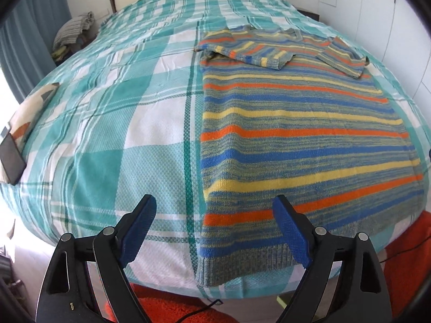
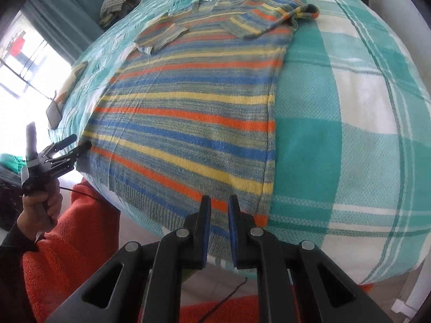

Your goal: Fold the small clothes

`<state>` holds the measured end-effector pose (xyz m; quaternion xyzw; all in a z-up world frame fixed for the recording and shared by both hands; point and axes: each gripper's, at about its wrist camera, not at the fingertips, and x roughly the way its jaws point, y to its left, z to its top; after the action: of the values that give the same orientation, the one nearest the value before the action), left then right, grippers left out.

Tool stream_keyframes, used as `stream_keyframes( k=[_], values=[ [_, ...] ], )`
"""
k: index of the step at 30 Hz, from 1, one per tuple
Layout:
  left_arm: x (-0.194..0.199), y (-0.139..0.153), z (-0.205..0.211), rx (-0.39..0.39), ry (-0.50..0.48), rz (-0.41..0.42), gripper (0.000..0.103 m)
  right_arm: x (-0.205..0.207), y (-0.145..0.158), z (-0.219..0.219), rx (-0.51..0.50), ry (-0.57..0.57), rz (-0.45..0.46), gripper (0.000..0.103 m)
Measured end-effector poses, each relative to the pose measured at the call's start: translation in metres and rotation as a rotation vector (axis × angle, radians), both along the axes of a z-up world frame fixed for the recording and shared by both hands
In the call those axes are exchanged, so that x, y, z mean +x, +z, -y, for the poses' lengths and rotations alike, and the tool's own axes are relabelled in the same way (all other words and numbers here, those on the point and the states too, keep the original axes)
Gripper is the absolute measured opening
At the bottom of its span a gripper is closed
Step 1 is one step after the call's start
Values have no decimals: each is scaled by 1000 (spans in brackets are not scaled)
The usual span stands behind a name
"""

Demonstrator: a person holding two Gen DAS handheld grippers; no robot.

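A striped knit sweater [image 1: 296, 140] in blue, orange, yellow and grey lies flat on the bed, both sleeves folded in across the chest at the far end. It also shows in the right wrist view [image 2: 194, 113]. My left gripper [image 1: 215, 204] is open wide above the sweater's near left hem corner and holds nothing. It also shows in the right wrist view [image 2: 80, 141], held in a hand at the hem's left corner. My right gripper [image 2: 219, 202] hovers over the hem near its right corner, its jaws a narrow gap apart and empty.
The bed has a teal and white plaid cover [image 1: 107, 123]. A dark phone [image 1: 12, 158] lies on a pillow at the left edge. A pile of clothes [image 1: 72, 29] sits at the far left. An orange rug [image 2: 80, 242] covers the floor below the bed.
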<state>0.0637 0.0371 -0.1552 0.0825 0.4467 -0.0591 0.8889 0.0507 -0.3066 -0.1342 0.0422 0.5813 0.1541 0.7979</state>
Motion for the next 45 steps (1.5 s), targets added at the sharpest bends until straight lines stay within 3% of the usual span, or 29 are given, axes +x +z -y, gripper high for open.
stream_keyframes(
  k=[1, 2, 3, 5, 8, 11, 13, 15, 16, 18, 21, 25, 28, 30, 33, 38, 42, 45],
  values=[
    [-1, 3, -3, -5, 3, 9, 89, 6, 18, -2, -65, 60, 27, 29],
    [-3, 5, -6, -10, 7, 14, 90, 14, 37, -3, -140, 113, 66, 52],
    [-4, 6, -8, -14, 15, 13, 90, 26, 53, -3, -211, 153, 113, 68],
    [-6, 7, -9, -20, 31, 7, 90, 55, 80, -6, -323, 207, 223, 70],
    [-8, 7, -8, -18, 49, -10, 89, 113, 89, -25, -375, 285, 300, 70],
    [-13, 10, -10, -3, 58, -13, 89, 165, 58, -60, -436, 400, 335, 70],
    [-15, 13, -14, 14, 68, -21, 90, 199, 21, -78, -487, 418, 297, 69],
    [-18, 15, -21, 30, 80, -33, 90, 231, -13, -76, -509, 359, 232, 66],
    [-19, 16, -26, 36, 87, -39, 90, 241, -23, -68, -485, 312, 205, 59],
    [-22, 16, -35, 48, 106, -52, 90, 254, -24, -37, -343, 193, 159, 4],
    [-24, 15, -46, 25, 139, -83, 90, 248, 12, 34, -167, -32, 221, 4],
    [-15, 14, -45, -52, 155, -122, 89, 212, 67, 170, -31, -388, 310, 4],
    [-2, 14, -27, -105, 122, -147, 89, 187, 73, 260, 13, -624, 265, 4],
    [5, 16, -9, -108, 87, -145, 89, 175, 62, 292, 41, -690, 216, 4],
    [7, 23, 15, -93, 34, -125, 89, 160, 34, 311, 126, -760, 148, 4],
    [-6, 28, 32, -21, -28, -87, 90, 146, -10, 305, 100, -836, 62, 4],
    [-18, 21, 25, 42, -28, -95, 89, 137, -28, 305, 114, -859, 64, 4],
    [-23, 21, 11, 51, 2, -99, 89, 127, -32, 316, 199, -889, 67, 7]
  ],
)
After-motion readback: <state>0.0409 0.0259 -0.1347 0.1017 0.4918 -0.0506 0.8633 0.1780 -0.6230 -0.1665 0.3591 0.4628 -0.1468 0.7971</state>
